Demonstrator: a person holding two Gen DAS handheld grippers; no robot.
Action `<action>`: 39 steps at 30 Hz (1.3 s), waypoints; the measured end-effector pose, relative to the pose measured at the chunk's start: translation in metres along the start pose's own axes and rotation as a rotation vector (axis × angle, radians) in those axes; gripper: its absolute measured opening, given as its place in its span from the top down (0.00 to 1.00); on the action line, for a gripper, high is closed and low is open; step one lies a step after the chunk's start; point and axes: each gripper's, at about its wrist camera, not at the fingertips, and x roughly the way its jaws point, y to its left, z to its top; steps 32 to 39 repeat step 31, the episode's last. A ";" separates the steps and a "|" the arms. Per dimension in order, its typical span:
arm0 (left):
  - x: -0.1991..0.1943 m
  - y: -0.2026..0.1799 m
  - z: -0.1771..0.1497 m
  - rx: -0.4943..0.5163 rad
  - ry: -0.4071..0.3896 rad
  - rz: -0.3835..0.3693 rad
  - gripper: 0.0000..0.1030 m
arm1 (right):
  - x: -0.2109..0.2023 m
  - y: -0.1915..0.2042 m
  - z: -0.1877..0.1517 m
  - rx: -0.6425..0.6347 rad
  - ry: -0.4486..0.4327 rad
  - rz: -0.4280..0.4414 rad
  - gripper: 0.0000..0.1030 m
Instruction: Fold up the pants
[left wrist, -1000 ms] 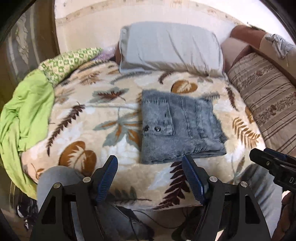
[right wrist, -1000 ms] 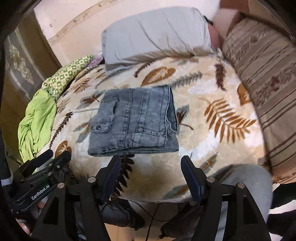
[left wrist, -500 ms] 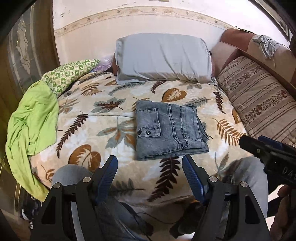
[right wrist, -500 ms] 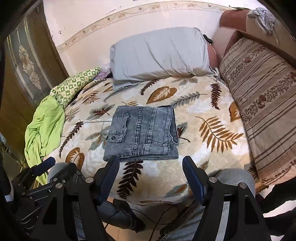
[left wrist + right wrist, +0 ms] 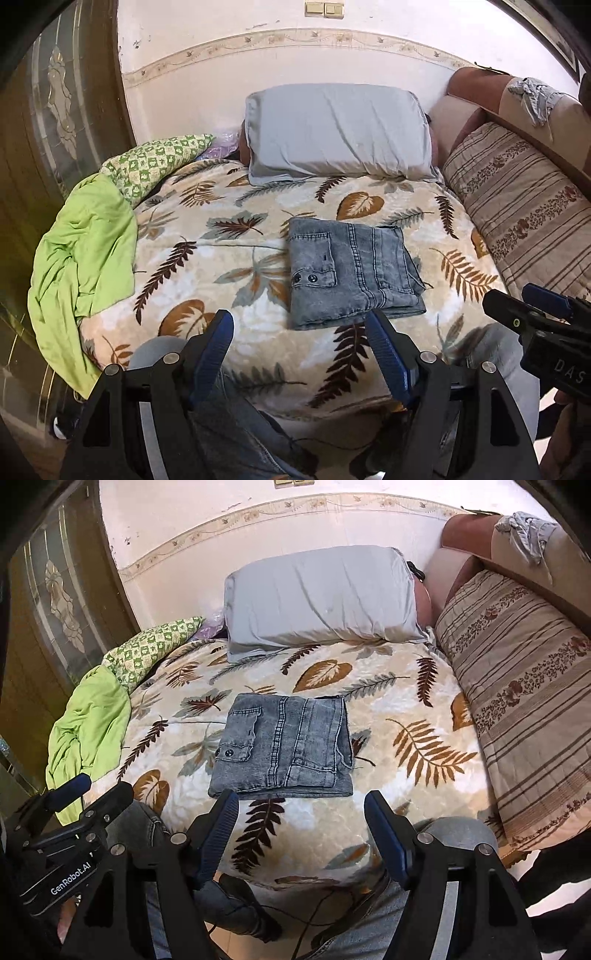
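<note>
Both claws, left claw [image 5: 299, 350] and right claw [image 5: 301, 830], spread apart and empty, drawn back off the bed [image 5: 229, 266] since a moment ago, leaving gray denim pants [image 5: 351, 273] folded square mid-blanket, fold apparently finished.

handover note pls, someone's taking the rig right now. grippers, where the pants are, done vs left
Left gripper: open, empty, held off the bed's near edge.
Right gripper: open, empty, likewise short of the pants.
Pants: folded into a compact rectangle, lying flat mid-blanket, pocket side up, in front of the grey pillow. Neither gripper touches them.
Done: the fold looks complete, edges fairly square.
Left: probably nothing. At most tidy the slightly loose right edge.
</note>
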 end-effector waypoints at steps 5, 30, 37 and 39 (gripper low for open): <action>0.003 0.003 0.000 0.008 0.012 0.000 0.27 | -0.001 0.004 0.001 -0.016 -0.005 -0.003 0.30; 0.032 0.003 0.011 0.013 0.058 -0.027 0.28 | 0.021 -0.004 -0.001 0.000 0.041 -0.006 0.30; 0.034 0.004 0.012 0.006 0.053 -0.024 0.27 | 0.023 -0.004 -0.001 0.001 0.045 -0.005 0.30; 0.034 0.004 0.012 0.006 0.053 -0.024 0.27 | 0.023 -0.004 -0.001 0.001 0.045 -0.005 0.30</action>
